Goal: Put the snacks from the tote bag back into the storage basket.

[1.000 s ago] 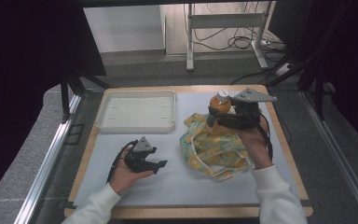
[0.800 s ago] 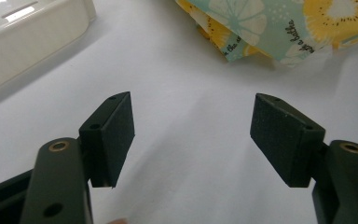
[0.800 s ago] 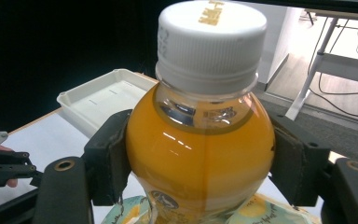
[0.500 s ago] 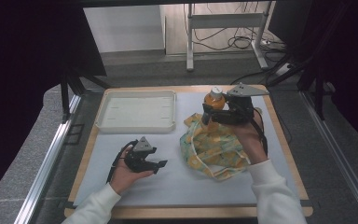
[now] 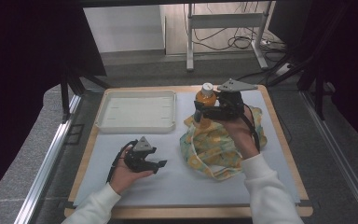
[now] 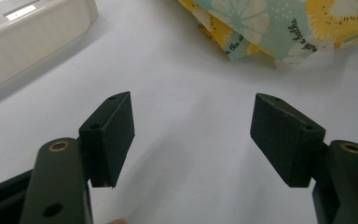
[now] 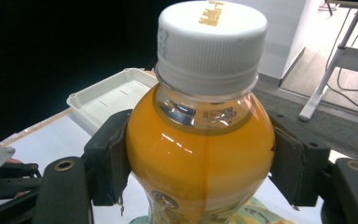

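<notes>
Clamped on the shoulders of an orange juice bottle (image 7: 200, 144), the right gripper (image 5: 213, 110) holds it upright above a fruit-print cloth bag (image 5: 219, 147), apparently carrying it toward the white tray (image 5: 137, 126). Across the mat, the left gripper (image 5: 153, 164) rests with jaws spread and empty. Next comes a level carry, then a gentle set-down before release.

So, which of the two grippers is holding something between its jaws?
The right gripper: its pads clamp the orange juice bottle on both sides. The left gripper has open jaws with bare white table mat between them.
</notes>
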Tool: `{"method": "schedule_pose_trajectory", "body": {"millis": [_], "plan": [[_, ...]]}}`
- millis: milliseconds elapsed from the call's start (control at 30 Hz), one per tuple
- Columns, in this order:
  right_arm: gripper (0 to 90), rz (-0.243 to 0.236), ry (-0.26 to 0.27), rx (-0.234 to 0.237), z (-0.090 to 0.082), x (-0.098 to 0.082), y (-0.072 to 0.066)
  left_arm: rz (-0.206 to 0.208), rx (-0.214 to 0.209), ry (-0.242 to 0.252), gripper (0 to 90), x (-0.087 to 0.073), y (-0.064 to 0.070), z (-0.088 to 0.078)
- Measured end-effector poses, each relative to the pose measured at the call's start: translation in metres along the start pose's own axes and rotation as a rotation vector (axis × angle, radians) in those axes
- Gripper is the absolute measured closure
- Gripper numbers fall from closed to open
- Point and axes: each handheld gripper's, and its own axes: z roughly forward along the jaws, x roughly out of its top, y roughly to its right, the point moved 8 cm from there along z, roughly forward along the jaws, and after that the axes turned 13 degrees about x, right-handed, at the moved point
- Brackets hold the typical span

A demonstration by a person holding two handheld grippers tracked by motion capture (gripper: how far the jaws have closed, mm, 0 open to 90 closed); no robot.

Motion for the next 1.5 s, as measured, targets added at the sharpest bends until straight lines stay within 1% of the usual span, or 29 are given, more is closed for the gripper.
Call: {"method": "schedule_pose_trajectory", "body": {"millis": [333,633,800,1033,1133,1333,1500], "plan": [[29.9,-0.005,-0.036,0.018,0.021,0.002,-0.004,0.0,-0.002,-0.002,30.3,0.0,-0.001,0.0],[29.9,-0.008,-0.056,0.036,0.037,0.004,-0.009,-0.002,-0.002,-0.003,30.3,-0.001,-0.001,0.001],[29.9,-0.013,-0.072,0.041,0.049,0.005,-0.011,-0.004,-0.003,-0.001,30.4,0.0,-0.001,0.001],[29.9,-0.015,-0.079,0.055,0.061,0.008,-0.013,-0.004,-0.006,0.0,30.4,0.0,0.0,0.0],[29.9,-0.013,-0.08,0.053,0.067,0.012,-0.014,-0.002,-0.006,-0.003,30.4,-0.001,-0.001,0.0],[29.9,-0.012,-0.072,0.059,0.075,0.016,-0.015,-0.003,-0.009,-0.005,30.4,-0.001,0.0,0.0],[29.9,-0.013,-0.083,0.063,0.084,0.017,-0.016,0.002,-0.011,-0.008,30.4,-0.001,0.0,0.001]]}}
